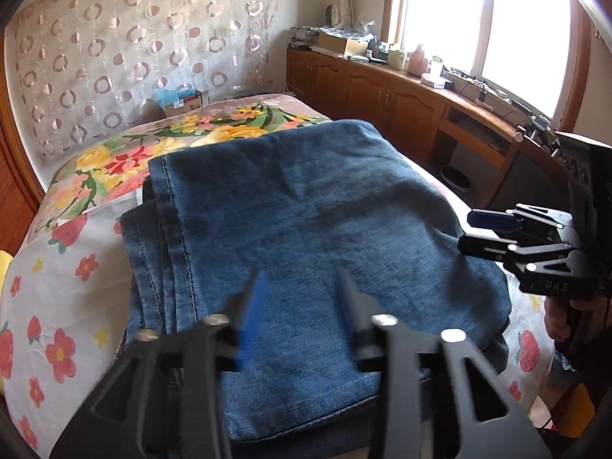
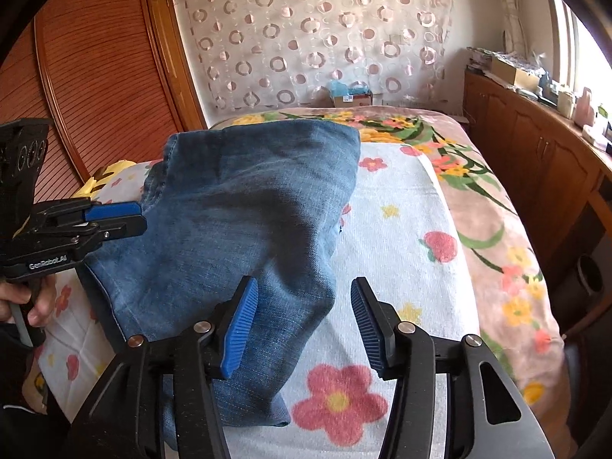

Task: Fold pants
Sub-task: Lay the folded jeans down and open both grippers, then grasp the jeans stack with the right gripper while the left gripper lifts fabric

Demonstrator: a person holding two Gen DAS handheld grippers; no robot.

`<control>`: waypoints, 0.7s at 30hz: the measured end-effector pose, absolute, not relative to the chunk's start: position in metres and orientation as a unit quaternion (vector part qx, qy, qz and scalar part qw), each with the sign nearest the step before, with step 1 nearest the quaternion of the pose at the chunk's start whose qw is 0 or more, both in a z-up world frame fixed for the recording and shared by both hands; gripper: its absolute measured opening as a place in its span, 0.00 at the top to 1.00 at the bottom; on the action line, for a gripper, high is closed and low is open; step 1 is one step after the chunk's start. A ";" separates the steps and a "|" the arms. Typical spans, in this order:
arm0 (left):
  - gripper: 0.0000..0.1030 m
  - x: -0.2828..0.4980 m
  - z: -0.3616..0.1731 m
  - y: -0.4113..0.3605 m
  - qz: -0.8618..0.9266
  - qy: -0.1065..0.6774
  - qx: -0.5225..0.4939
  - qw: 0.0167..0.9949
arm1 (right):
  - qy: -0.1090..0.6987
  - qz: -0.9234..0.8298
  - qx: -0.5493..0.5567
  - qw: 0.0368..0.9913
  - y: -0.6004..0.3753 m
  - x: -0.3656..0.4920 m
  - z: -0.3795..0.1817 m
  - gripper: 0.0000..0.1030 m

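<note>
Left wrist view: you see a bed [image 1: 57, 287] covered by a white flower-print blanket [image 1: 49, 329] and, farther back, a pink floral blanket [image 1: 114, 160]. A circle-patterned curtain [image 1: 114, 38] hangs behind; wooden cabinets [image 1: 382, 91] run under the bright window [image 1: 497, 19] at right. The pants [image 1: 306, 210], blue denim with stitched seams, lie folded in flat layers on the bed, long axis running away from you toward the curtain. Your left tool [image 1: 302, 287] hovers over the near edge, jaws apart, gripping nothing. Your right tool [image 2: 304, 310] is likewise spread and empty, over the pants' right edge.
</note>
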State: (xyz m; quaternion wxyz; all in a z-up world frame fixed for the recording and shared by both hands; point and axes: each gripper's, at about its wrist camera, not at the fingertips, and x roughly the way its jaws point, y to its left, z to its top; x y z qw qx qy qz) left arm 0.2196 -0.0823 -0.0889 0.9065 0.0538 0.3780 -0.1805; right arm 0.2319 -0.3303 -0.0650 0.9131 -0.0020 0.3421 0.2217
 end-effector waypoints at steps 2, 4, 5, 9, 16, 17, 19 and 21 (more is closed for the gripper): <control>0.33 0.219 -0.088 -0.081 -0.182 0.377 0.049 0.907 | 0.341 0.222 -0.003 0.913 -0.329 0.233 -0.065 0.48; 0.21 0.218 -0.086 -0.079 -0.184 0.372 0.038 0.909 | 0.339 0.223 -0.003 0.914 -0.330 0.232 -0.067 0.48; 0.21 0.217 -0.086 -0.079 -0.185 0.372 0.035 0.909 | 0.339 0.224 -0.002 0.914 -0.330 0.232 -0.068 0.48; 0.21 0.217 -0.092 -0.083 -0.183 0.383 0.046 0.904 | 0.341 0.227 0.000 0.912 -0.329 0.233 -0.072 0.45; 0.21 0.218 -0.111 -0.080 -0.167 0.408 0.057 0.896 | 0.357 0.223 0.000 0.907 -0.324 0.248 -0.079 0.39; 0.21 0.217 -0.114 -0.080 -0.167 0.412 0.058 0.894 | 0.362 0.225 0.002 0.905 -0.323 0.252 -0.080 0.39; 0.21 0.217 -0.117 -0.079 -0.167 0.415 0.058 0.892 | 0.371 0.227 0.006 0.901 -0.322 0.258 -0.083 0.38; 0.21 0.216 -0.120 -0.078 -0.167 0.417 0.057 0.892 | 0.381 0.227 0.008 0.896 -0.322 0.264 -0.086 0.38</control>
